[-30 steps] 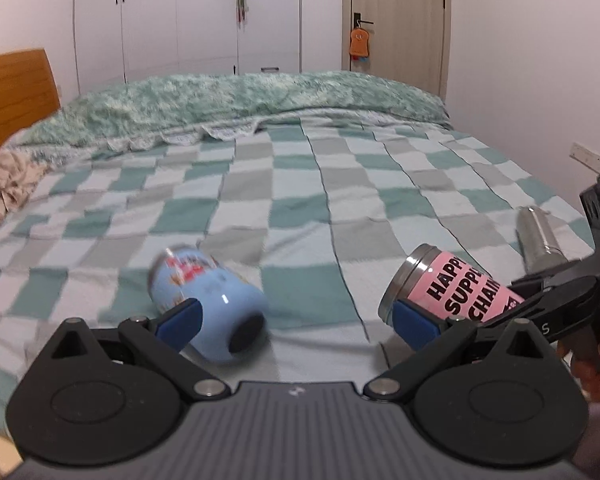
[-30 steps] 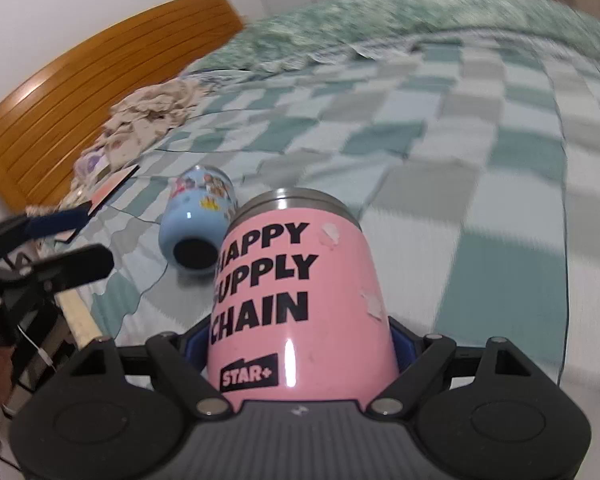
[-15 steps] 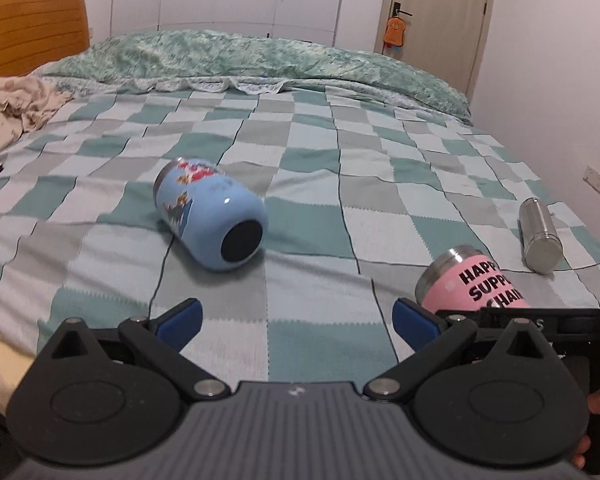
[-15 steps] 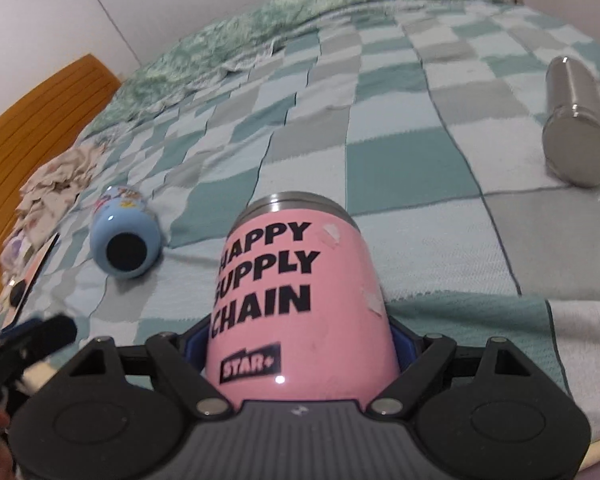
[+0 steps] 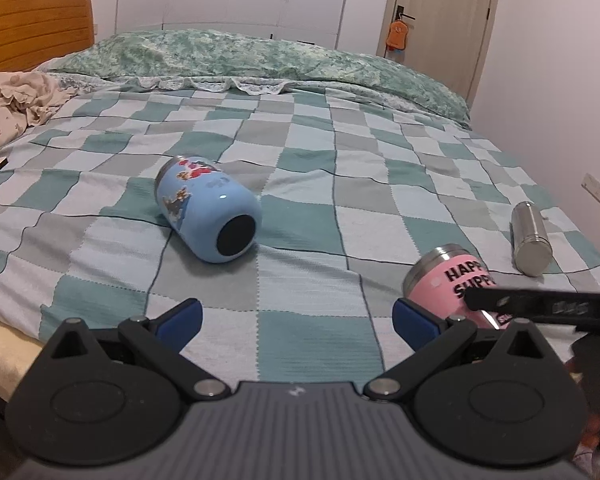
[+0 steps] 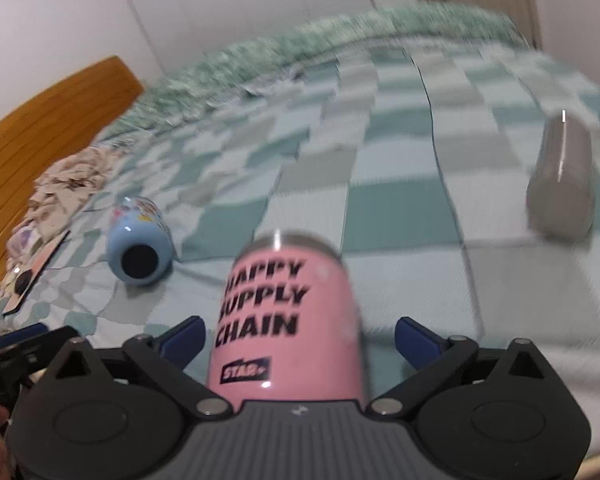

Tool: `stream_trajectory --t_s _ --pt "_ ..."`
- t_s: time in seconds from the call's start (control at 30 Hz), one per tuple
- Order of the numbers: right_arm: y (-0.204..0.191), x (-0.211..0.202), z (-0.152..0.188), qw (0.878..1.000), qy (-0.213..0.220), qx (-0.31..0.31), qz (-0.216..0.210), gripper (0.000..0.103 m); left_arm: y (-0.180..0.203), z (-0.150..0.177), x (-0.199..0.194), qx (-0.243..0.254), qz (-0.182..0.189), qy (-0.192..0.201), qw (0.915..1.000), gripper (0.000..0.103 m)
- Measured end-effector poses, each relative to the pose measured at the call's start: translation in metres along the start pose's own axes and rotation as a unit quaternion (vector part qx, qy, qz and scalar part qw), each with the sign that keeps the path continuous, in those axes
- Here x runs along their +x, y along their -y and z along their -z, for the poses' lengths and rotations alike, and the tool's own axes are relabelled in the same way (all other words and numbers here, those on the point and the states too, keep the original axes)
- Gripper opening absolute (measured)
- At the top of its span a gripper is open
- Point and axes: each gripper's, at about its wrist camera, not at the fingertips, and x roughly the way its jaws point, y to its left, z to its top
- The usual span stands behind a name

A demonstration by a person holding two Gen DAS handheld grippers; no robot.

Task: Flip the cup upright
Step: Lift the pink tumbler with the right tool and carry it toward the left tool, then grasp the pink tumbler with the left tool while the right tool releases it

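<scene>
A pink cup [image 6: 288, 316] with black "HAPPY SUPPLY CHAIN" lettering and a steel rim stands between the fingers of my right gripper [image 6: 300, 334]. The jaws are spread wide, with gaps on both sides of the cup. The pink cup also shows in the left wrist view [image 5: 454, 280], tilted, on the checkered bedspread [image 5: 300, 248] behind my right gripper's black fingers [image 5: 540, 304]. My left gripper [image 5: 296, 320] is open and empty near the bed's front edge. A light blue cartoon cup [image 5: 208, 208] lies on its side, its dark base toward me; it also shows in the right wrist view [image 6: 140, 246].
A steel bottle [image 5: 528, 236] lies on its side at the right, also in the right wrist view [image 6: 562, 176]. Crumpled cloth [image 5: 16, 100] and a wooden headboard [image 5: 32, 28] are at the left. A green quilt [image 5: 260, 56] lies at the back. A wall [image 5: 560, 80] is at the right.
My right gripper has opened and let go of the pink cup, and its view is blurred by motion. My left gripper's view has shifted a little.
</scene>
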Motion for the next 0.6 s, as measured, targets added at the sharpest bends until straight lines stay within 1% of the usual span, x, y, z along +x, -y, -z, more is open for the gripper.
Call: stream_trajectory --t_s 0.13,0.23,0.37,0.43,0.6 --pt "0.023 -0.03 -0.009 0.998 0.046 -0.034 -0.012 0.103 0.018 -0.006 0.004 0.011 0.007 -0.004 0.9999 0.103" --pt "0.053 -0.043 -0.012 0.997 0.064 -0.037 -0.025 0.103 0.041 -0.012 0.011 0.027 0.02 -0.02 0.9992 0.103" --pt "0.09 -0.052 -0.017 0.996 0.067 -0.049 -0.025 0.103 0.072 -0.022 0.028 0.035 0.027 -0.056 0.9975 0.103" --pt "0.103 -0.053 -0.018 0.996 0.065 -0.061 -0.014 0.103 0.087 -0.027 0.039 0.034 0.036 -0.075 0.996 0.103" --pt "0.124 -0.049 -0.017 0.995 0.058 -0.082 -0.004 0.103 0.113 -0.034 0.07 0.029 0.033 -0.133 0.9901 0.103"
